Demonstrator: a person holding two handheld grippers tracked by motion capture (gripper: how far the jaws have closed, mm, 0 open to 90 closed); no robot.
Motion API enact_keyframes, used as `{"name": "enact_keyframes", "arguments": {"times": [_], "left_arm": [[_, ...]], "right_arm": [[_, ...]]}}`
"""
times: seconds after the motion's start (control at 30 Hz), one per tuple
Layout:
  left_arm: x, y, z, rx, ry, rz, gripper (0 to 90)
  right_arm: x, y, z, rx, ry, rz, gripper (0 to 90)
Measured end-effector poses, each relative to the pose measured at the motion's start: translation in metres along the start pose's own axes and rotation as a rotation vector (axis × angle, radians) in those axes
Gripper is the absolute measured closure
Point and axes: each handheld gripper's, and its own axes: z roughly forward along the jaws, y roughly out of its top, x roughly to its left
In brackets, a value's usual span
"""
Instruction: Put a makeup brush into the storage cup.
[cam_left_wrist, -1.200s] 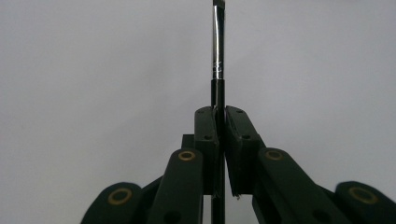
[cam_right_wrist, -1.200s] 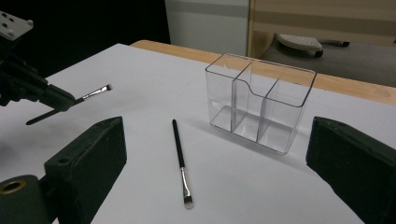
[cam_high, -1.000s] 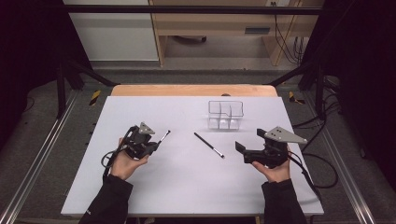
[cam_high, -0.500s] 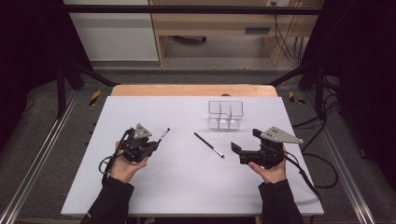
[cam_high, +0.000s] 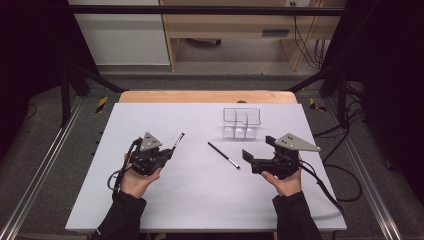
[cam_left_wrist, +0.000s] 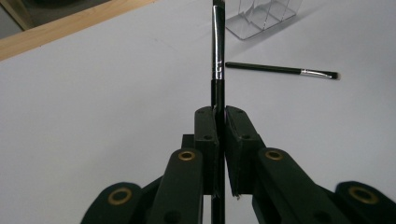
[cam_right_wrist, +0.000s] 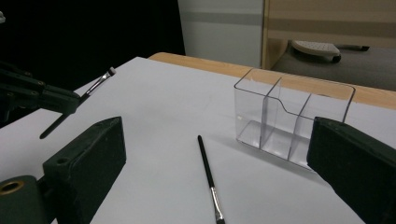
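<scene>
Your left gripper (cam_high: 167, 153) has its fingers (cam_left_wrist: 208, 135) clamped tight on a thin black brush (cam_left_wrist: 217, 56), gripping the handle while the silver ferrule and tip point toward the clear organizer (cam_high: 242, 122). The brush is lifted off the white bench (cam_high: 200, 200), well to the left of the organizer. A 2nd brush (cam_high: 224, 155) lies flat just in front of the organizer. Your right gripper (cam_high: 260, 150) hovers beside that brush, fingers (cam_right_wrist: 88, 163) spread wide and empty.

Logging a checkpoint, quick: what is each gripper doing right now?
Left gripper: closed on a thin makeup brush.
Right gripper: open, holding nothing; another brush lies on the table beyond its fingers.
</scene>
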Motion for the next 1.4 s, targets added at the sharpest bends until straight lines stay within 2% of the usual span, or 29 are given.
{"name": "enact_keyframes", "arguments": {"times": [0.3,0.7,1.0,1.23,1.4], "left_arm": [[-0.009,0.005,-0.005,-0.063,-0.007,-0.011,83.2],[-0.025,0.005,-0.006,-0.157,-0.073,-0.069,83.2],[-0.032,-0.003,-0.004,-0.181,-0.078,-0.094,83.2],[-0.037,-0.006,0.0,-0.201,-0.08,-0.099,83.2],[-0.04,-0.009,0.005,-0.199,-0.083,-0.106,83.3]], "right_arm": [[0.009,0.01,0.007,-0.029,0.023,0.027,6.0],[0.022,0.017,0.02,-0.042,0.043,0.058,7.2],[0.029,0.015,0.032,-0.035,0.07,0.092,7.9],[0.038,0.011,0.042,-0.025,0.095,0.097,8.5],[0.044,0.007,0.05,-0.019,0.109,0.115,9.4]]}}
